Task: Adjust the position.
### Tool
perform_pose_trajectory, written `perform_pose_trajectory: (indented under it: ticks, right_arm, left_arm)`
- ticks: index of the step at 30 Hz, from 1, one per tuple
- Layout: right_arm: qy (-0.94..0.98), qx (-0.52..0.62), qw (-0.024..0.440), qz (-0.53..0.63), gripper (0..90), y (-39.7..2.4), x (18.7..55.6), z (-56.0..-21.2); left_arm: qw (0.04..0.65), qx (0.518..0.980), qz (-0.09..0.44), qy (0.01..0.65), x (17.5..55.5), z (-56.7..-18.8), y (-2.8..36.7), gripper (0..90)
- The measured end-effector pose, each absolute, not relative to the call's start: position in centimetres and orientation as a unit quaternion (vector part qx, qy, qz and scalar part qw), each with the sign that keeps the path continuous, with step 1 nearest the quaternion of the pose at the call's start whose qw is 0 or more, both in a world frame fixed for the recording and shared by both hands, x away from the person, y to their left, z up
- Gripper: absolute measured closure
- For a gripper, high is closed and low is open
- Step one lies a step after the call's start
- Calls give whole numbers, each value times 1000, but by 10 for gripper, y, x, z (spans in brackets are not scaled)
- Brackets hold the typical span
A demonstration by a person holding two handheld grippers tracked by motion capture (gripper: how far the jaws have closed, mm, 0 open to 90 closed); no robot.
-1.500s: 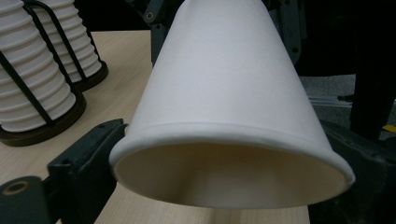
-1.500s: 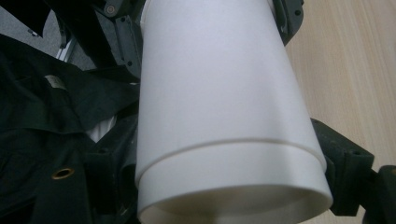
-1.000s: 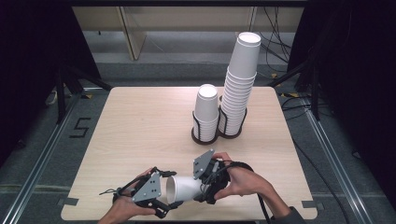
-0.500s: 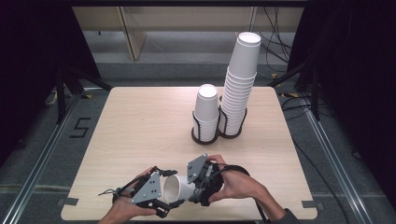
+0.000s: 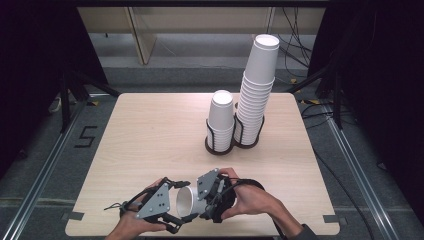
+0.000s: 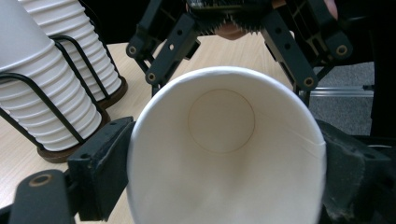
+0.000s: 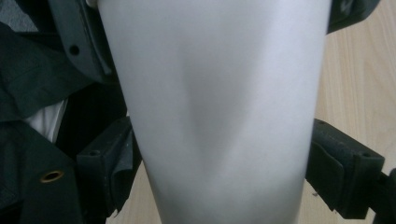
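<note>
Both tongs, left (image 5: pixel 176 206) and right (image 5: pixel 204 202), pinch one paper cup (image 5: pixel 189 201) above the counter (image 5: pixel 150 135); stacking on the racked stacks (image 5: pixel 221 120) remains undone.

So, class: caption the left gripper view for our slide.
Left tool clamps a white paper cup at its rim, cup stacks behind.

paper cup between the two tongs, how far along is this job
Done: two stacks already stand in the wire holder, a short stack and a tall stack. In hand: one paper cup lies sideways near the table's front edge, the left tongs clamped at its rim, the right tongs around its body. Left: it probably still has to go onto a stack.
</note>
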State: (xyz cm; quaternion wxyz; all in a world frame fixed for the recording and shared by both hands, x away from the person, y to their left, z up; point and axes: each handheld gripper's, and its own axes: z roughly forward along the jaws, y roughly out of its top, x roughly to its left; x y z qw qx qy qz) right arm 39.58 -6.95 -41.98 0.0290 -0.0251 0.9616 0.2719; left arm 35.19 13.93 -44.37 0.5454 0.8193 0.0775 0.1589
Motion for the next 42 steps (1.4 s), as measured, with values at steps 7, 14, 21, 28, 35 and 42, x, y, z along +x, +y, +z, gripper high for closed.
perform_pose_trajectory:
  ticks: [7, 14, 21, 28, 35, 42]
  right_arm:
    - [958, -58, 34, 280, 215, -70, 401, -420]
    - [944, -54, 32, 324, 212, -80, 410, -413]
    - [938, -40, 41, 342, 212, -89, 416, -408]
    - [923, -3, 39, 382, 211, -105, 424, -398]
    - [912, 0, 36, 410, 210, -105, 425, -397]
    - [907, -1, 23, 421, 209, -96, 422, -405]
  left_arm:
    - [578, 797, 145, 99, 353, -445, 141, 104]
    - [621, 756, 123, 164, 360, -447, 147, 55]
    - [628, 745, 116, 191, 364, -448, 151, 60]
    - [633, 735, 107, 221, 369, -453, 156, 117]
    - [647, 723, 94, 223, 367, -454, 150, 130]
    - [668, 701, 90, 232, 365, -455, 144, 1]
